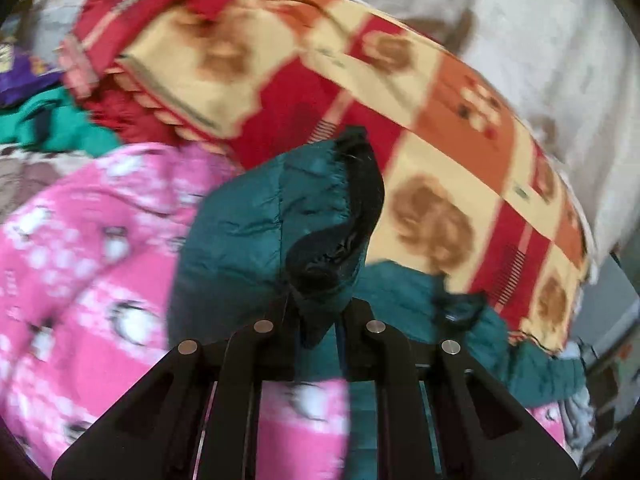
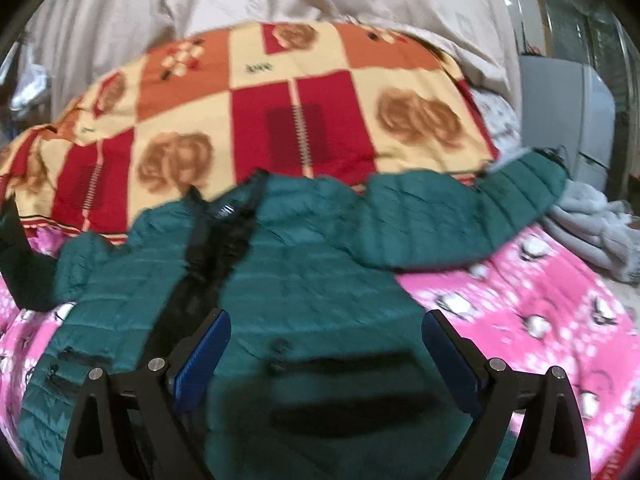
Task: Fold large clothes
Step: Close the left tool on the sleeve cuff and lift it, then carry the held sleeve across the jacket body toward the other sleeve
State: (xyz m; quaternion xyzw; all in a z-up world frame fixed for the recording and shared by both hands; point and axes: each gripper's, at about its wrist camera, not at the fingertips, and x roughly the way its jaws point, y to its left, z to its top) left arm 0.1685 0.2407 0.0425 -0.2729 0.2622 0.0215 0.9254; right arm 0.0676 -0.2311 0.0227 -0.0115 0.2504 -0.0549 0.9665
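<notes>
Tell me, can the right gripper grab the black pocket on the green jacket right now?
Probably yes. The right gripper is open, its blue fingers spread on either side of the black pocket on the green jacket. Nothing lies between them and the flat fabric.

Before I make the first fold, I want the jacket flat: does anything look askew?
Yes. The left hand-held gripper pinches one sleeve cuff, bunched and lifted. The teal jacket lies rumpled and open on the pink blanket, other sleeve flung sideways.
</notes>
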